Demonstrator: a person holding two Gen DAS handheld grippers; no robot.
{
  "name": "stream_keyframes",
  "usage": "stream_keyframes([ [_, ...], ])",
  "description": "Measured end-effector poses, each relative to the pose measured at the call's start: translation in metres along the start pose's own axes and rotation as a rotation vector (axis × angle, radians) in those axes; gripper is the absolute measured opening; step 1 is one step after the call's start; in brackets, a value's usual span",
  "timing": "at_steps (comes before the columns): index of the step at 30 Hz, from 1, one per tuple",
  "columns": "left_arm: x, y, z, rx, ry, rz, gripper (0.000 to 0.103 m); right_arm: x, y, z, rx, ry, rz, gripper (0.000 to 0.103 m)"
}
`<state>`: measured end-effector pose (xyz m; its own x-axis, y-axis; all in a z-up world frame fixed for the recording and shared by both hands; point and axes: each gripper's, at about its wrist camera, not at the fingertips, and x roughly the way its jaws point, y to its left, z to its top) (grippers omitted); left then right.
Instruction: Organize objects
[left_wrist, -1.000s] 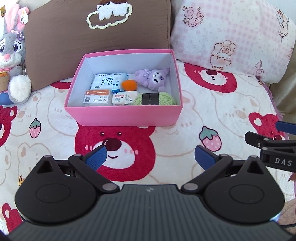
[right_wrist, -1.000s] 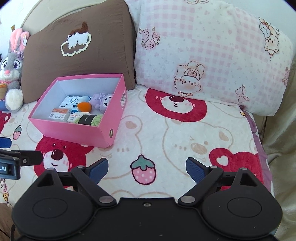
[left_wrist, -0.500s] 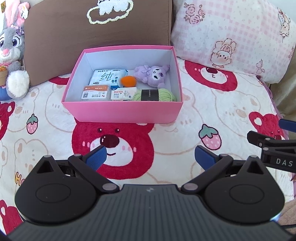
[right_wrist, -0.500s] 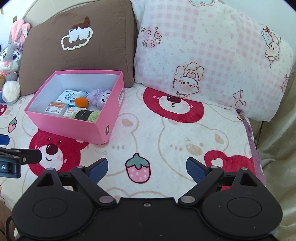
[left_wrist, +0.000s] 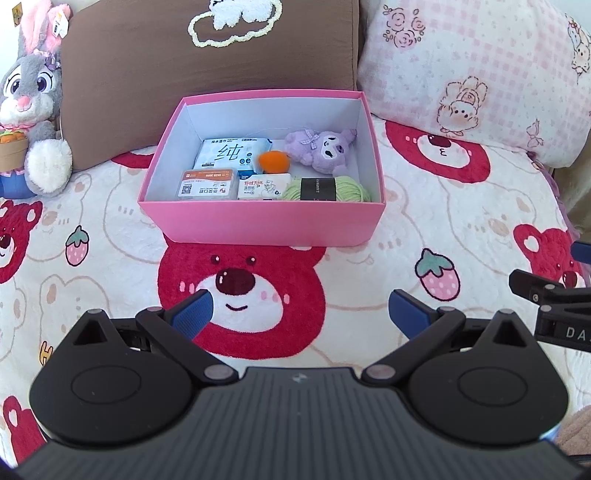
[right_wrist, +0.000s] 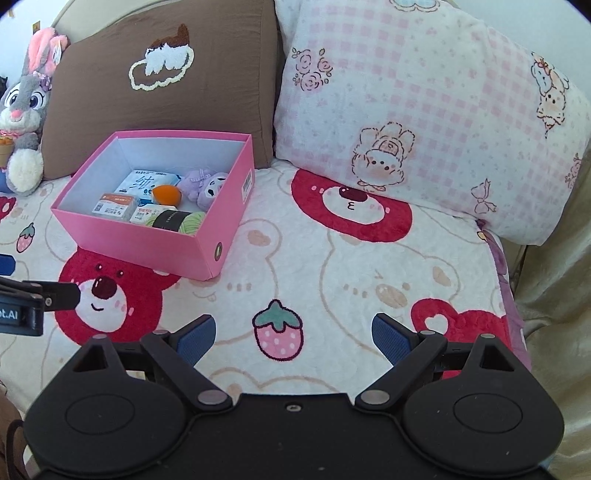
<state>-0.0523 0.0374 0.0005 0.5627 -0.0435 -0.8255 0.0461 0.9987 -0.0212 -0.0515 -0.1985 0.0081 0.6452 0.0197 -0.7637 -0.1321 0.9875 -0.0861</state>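
A pink box (left_wrist: 258, 225) (right_wrist: 147, 247) stands on the bear-print blanket. Inside it lie a purple plush (left_wrist: 321, 149) (right_wrist: 205, 184), an orange ball (left_wrist: 273, 161) (right_wrist: 167, 194), a green yarn skein (left_wrist: 332, 189) (right_wrist: 184, 222), a white tissue pack (left_wrist: 229, 153) and two small packets (left_wrist: 208, 183). My left gripper (left_wrist: 299, 312) hangs open and empty above the blanket, short of the box. My right gripper (right_wrist: 293, 334) is open and empty too, over a strawberry print to the right of the box. Each gripper shows at the edge of the other's view.
A brown pillow (left_wrist: 207, 62) and a pink checked pillow (left_wrist: 480, 74) lean behind the box. A grey rabbit plush (left_wrist: 31, 107) sits at the far left. The blanket ends at the right, where beige fabric (right_wrist: 554, 295) hangs.
Both grippers have drawn back and risen slightly, so the box sits a little farther off in both views. Both stay open. The box's contents have not moved.
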Motion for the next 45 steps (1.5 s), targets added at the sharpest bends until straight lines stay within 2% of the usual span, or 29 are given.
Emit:
stream_keyframes([
  [19, 0.002, 0.001, -0.001, -0.009, 0.023, -0.002, 0.103, 0.003, -0.003, 0.0, 0.012, 0.009, -0.005, 0.094],
  [32, 0.009, -0.003, -0.002, 0.008, 0.054, -0.01, 0.103, 0.011, -0.014, 0.0, 0.07, 0.043, -0.01, 0.094],
  [45, 0.013, -0.004, 0.001, 0.024, 0.077, 0.013, 0.103, 0.011, -0.015, 0.001, 0.077, 0.048, -0.013, 0.094],
])
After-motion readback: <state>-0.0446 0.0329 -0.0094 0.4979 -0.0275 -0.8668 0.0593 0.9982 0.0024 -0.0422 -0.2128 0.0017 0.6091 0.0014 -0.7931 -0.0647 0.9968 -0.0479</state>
